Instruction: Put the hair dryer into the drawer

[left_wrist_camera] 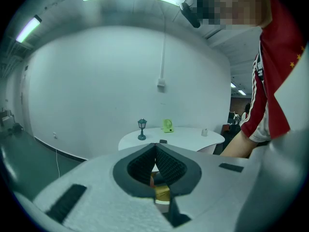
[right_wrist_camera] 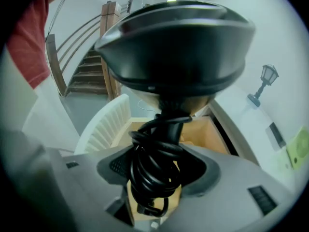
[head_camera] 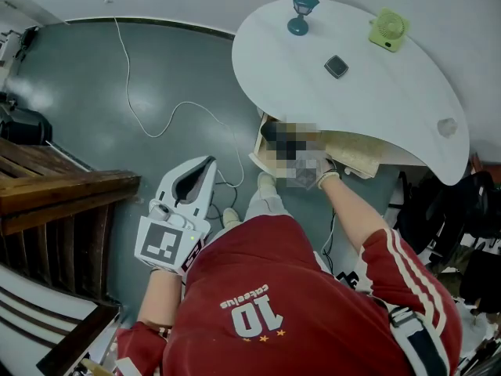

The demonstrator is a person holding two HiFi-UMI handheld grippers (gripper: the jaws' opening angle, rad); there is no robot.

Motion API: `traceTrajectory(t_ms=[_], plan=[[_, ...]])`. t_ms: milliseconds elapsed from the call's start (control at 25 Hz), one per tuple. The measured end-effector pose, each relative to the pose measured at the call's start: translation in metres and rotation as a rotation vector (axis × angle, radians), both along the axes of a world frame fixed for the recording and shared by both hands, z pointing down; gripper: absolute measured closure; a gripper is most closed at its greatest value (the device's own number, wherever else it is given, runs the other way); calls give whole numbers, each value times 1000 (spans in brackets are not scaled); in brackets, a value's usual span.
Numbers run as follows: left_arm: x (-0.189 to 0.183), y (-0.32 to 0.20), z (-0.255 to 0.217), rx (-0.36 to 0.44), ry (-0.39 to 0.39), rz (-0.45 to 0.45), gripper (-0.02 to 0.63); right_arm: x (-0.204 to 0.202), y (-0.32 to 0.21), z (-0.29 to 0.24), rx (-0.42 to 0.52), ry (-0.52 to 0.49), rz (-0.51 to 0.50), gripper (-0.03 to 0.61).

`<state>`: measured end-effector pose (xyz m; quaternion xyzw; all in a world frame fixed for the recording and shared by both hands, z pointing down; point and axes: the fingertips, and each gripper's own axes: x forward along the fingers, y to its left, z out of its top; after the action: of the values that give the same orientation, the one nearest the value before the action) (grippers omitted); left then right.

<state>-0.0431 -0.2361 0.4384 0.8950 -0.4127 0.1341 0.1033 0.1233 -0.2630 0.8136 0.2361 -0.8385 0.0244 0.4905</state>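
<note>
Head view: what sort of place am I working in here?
Probably a mock-up room in a large indoor hall or studio: bare grey floor, a wooden staircase at the left, and a white curved table holding just a small lamp and fan.

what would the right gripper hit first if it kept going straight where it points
Likely the open drawer: the right gripper, shut on the hair dryer, points down into it, so the dryer would meet its floor first. Depth is unclear.

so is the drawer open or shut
Open. The right gripper view shows the wooden inside of the drawer under the hair dryer, and the head view shows it pulled out from beneath the white table.
</note>
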Motion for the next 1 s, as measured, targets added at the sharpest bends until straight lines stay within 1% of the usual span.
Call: traceTrajectory(t_ms=[160, 360, 520, 640, 720, 800, 880, 1000], plan=[[-5, -2, 3, -8, -14, -14, 614, 3, -8, 15, -25, 62, 7, 319], [-8, -4, 8, -22, -23, -28, 614, 6, -24, 27, -1, 153, -11, 319], [-12, -5, 9, -30, -28, -43, 614, 8, -34, 38, 24, 227, -67, 319], [-14, -6, 10, -32, -32, -51, 614, 13, -43, 46, 77, 318, -112, 319], [-14, -6, 12, -35, -35, -56, 614, 16, -46, 49, 123, 381, -162, 318], [-15, -7, 13, -38, -37, -61, 614, 16, -45, 54, 148, 428, -213, 318], [-17, -8, 13, -39, -39, -66, 614, 13, -41, 59, 146, 448, -239, 318], [-19, -10, 12, -39, -37, -72, 614, 11, -37, 64, 143, 451, -256, 314]])
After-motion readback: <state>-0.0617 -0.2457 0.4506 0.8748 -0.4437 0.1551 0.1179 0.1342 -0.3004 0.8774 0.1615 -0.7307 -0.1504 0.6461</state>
